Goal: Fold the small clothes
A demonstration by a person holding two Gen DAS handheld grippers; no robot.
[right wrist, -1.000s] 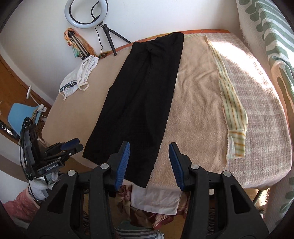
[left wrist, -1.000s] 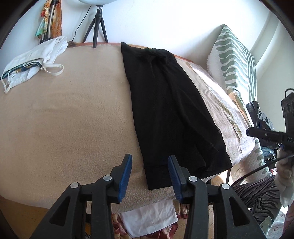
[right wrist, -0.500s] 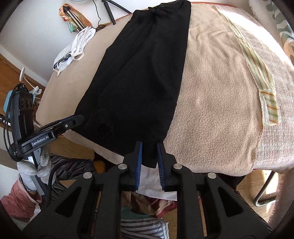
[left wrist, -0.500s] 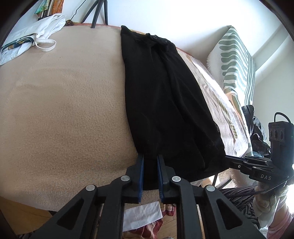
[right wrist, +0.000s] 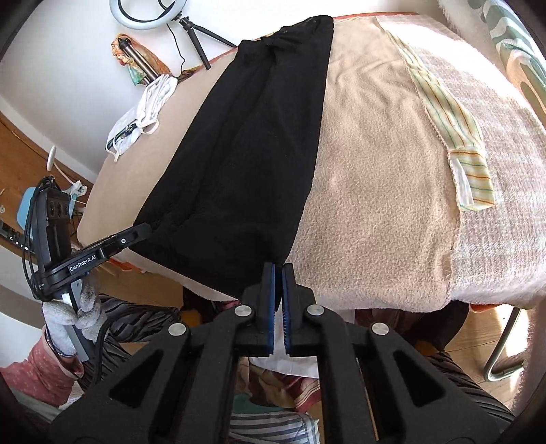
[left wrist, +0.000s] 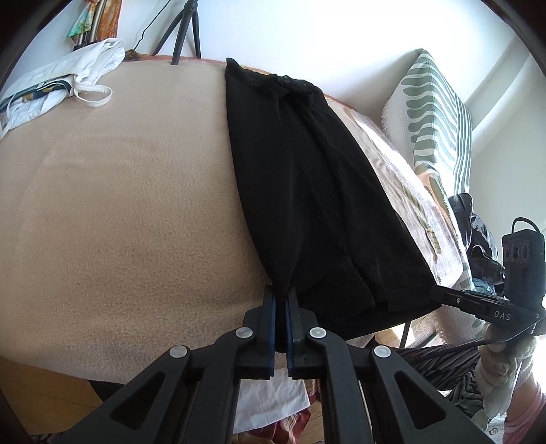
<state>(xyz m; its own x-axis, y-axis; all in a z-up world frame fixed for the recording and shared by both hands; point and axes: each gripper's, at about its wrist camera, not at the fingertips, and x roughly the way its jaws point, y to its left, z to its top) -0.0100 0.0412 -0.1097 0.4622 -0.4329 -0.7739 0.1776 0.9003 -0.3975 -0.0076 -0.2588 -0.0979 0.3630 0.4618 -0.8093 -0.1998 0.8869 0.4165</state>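
A long black garment (left wrist: pixel 307 177) lies flat, lengthwise, on the beige blanket (left wrist: pixel 119 205), its hem at the near edge. My left gripper (left wrist: pixel 281 292) is shut on the hem's near left corner, and black cloth shows between the blue pads. In the right wrist view the same garment (right wrist: pixel 252 150) runs away from me. There my right gripper (right wrist: pixel 278 266) is shut on the hem's near right corner. Each gripper shows in the other's view at the opposite hem corner: the right gripper (left wrist: pixel 443 295) and the left gripper (right wrist: pixel 143 231), both held by gloved hands.
A pile of white clothes (left wrist: pixel 51 88) lies at the far left of the blanket beside a tripod (left wrist: pixel 181 30). A striped cloth strip (right wrist: pixel 457 136) lies on the right. A green-patterned throw (left wrist: pixel 436 102) stands beyond the table. More cloth (left wrist: pixel 269 403) lies on the floor below the near edge.
Both grippers stood open over the hem a second ago and have shut on its two near corners. The right gripper has sunk closer to the table edge.
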